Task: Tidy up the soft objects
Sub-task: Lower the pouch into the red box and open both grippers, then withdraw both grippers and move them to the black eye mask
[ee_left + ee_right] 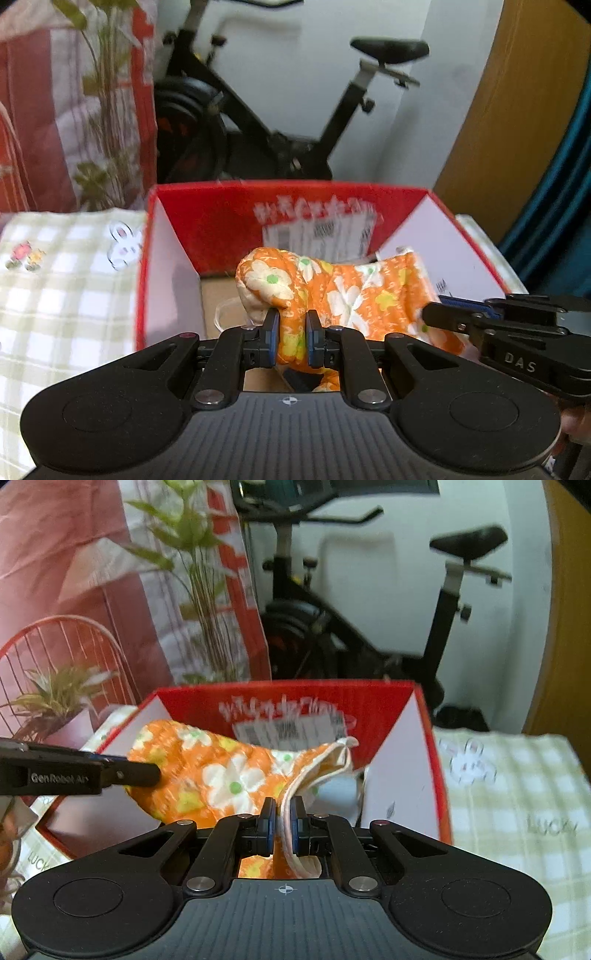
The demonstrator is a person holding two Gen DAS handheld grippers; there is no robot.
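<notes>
The open red cardboard box with white inner walls [177, 258] stands on a bed under a green-checked cover [55, 295]. Over its mouth hangs the orange flower-print quilted cloth [347, 291], its long axis across the box, side wall to side wall. The left gripper [291, 332] pinches the bunched end; the right gripper [282, 818] pinches the white-trimmed edge. Best to lower both ends together, level, and let go only once the cloth rests inside the walls.
</notes>
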